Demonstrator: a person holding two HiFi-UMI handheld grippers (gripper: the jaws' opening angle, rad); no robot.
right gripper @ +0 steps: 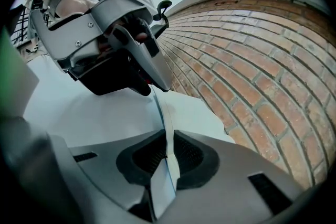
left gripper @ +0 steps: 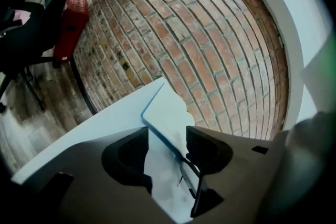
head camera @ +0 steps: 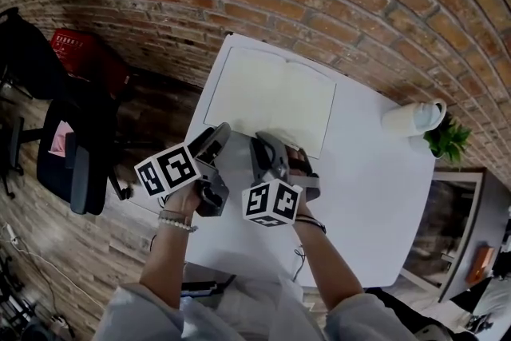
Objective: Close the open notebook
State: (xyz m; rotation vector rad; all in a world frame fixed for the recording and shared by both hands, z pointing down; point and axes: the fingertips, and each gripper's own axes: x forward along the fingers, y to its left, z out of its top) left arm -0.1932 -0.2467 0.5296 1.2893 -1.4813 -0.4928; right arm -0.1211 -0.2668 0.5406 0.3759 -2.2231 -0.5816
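1. Only from the head view do we see the whole open notebook [head camera: 271, 96], flat on the white table's [head camera: 375, 188] far left, with a mug [head camera: 415, 117] at the right.
2. There the jaw tips at its near edge are hard to make out.
3. In its own view, the left gripper [left gripper: 167, 136] stands spread wide around the notebook's edge without pressing it. The right gripper [right gripper: 169, 149] pinches a thin edge of the notebook.

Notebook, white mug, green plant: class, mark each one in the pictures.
notebook [head camera: 243, 88], head view, on its left page.
white mug [head camera: 407, 119], head view, on its side wall.
green plant [head camera: 449, 138], head view, on its leaves.
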